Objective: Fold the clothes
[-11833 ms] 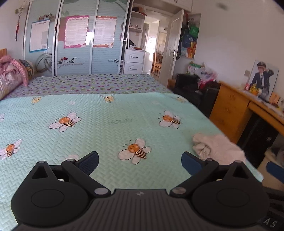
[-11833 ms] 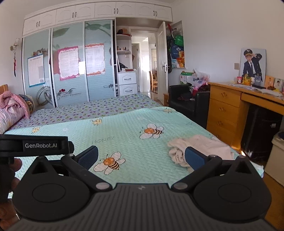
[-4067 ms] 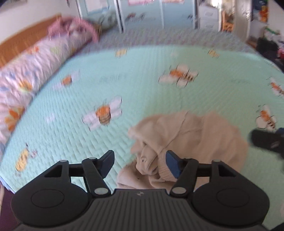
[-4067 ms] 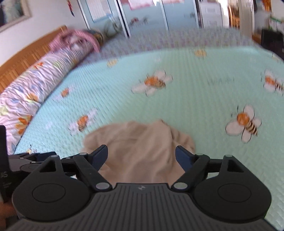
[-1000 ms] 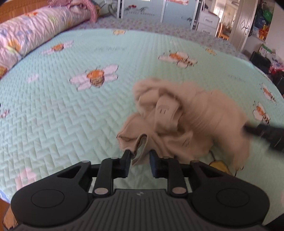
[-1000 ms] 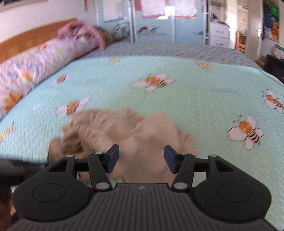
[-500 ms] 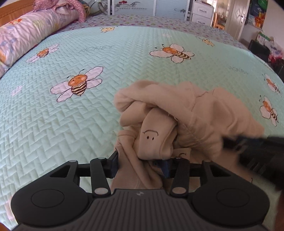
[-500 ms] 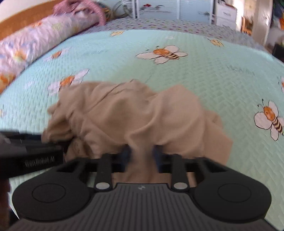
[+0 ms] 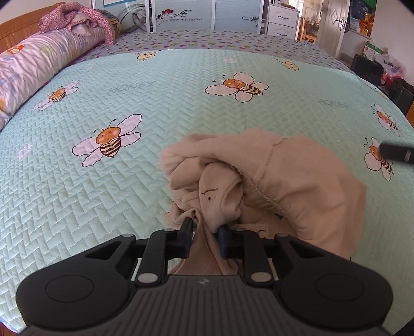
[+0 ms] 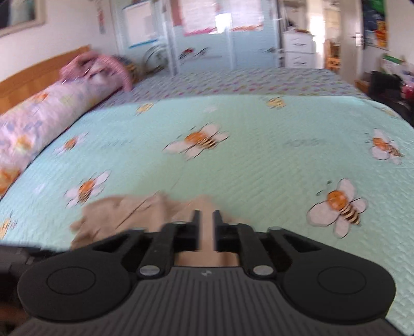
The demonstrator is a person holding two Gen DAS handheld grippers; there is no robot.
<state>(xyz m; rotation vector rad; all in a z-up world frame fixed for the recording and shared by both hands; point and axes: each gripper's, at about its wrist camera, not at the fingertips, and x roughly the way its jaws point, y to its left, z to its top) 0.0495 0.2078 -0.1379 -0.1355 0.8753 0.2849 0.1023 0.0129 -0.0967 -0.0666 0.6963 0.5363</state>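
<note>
A crumpled beige garment (image 9: 297, 175) lies on the mint bee-print bedcover (image 9: 129, 181), near the front edge. My left gripper (image 9: 204, 227) is at its near left side. Its jaws are closing, and the pads pinch a bunched fold with a small stitched face. In the blurred right wrist view the garment (image 10: 124, 212) shows low, mostly behind the tool. My right gripper (image 10: 206, 219) has narrow jaws with a strip of beige cloth between the pads, and they are opening. A dark part of the right tool (image 9: 396, 152) shows at the left view's right edge.
A long floral bolster (image 9: 31, 67) lies along the bed's left side, with pink clothes (image 9: 77, 18) piled at its far end. Wardrobe doors (image 9: 181, 15) stand beyond the bed. Dark furniture and bags (image 9: 372, 69) stand off the right edge.
The left jaws narrowed onto the garment's fold. The right gripper lifted and drew back with cloth between its pads, so the garment now sits lower in its view.
</note>
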